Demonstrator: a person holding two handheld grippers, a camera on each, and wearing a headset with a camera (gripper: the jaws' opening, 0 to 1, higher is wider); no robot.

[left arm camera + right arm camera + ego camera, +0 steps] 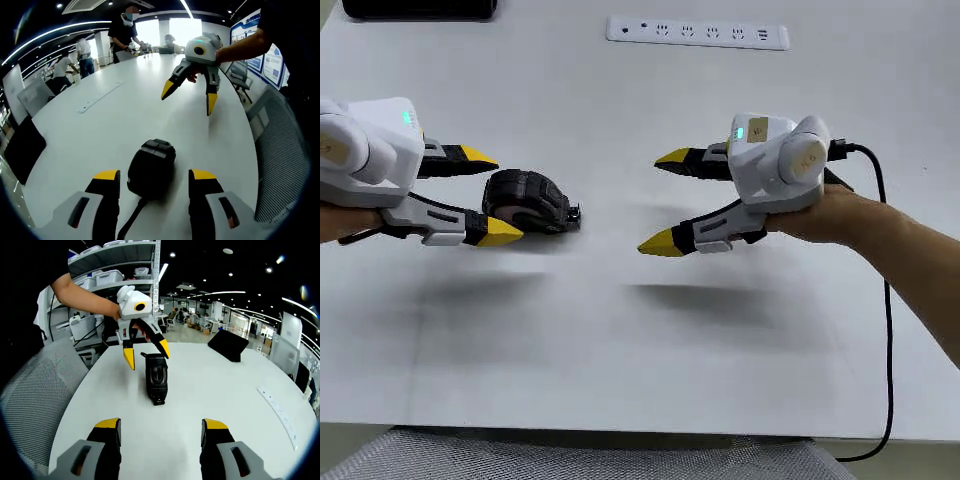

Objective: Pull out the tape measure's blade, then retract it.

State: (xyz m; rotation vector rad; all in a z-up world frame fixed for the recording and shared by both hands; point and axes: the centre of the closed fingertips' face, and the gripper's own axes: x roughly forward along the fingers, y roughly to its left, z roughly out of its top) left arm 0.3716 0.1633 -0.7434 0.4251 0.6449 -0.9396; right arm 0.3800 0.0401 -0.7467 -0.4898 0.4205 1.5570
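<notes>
Black tape measure [528, 200] sits within parted left tool [500, 195]; right tool [653, 202] parted, nearby.

Black tape measure [528, 199], blade retracted

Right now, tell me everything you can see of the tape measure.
The tape measure is a black, rounded case with a ribbed, rubbery-looking grip. It stands on its narrow edge on the white table, between the open jaws of the left gripper, which look clear of it. Its blade is retracted, the end hook pointing toward the right gripper. A dark strap trails back from it.
</notes>
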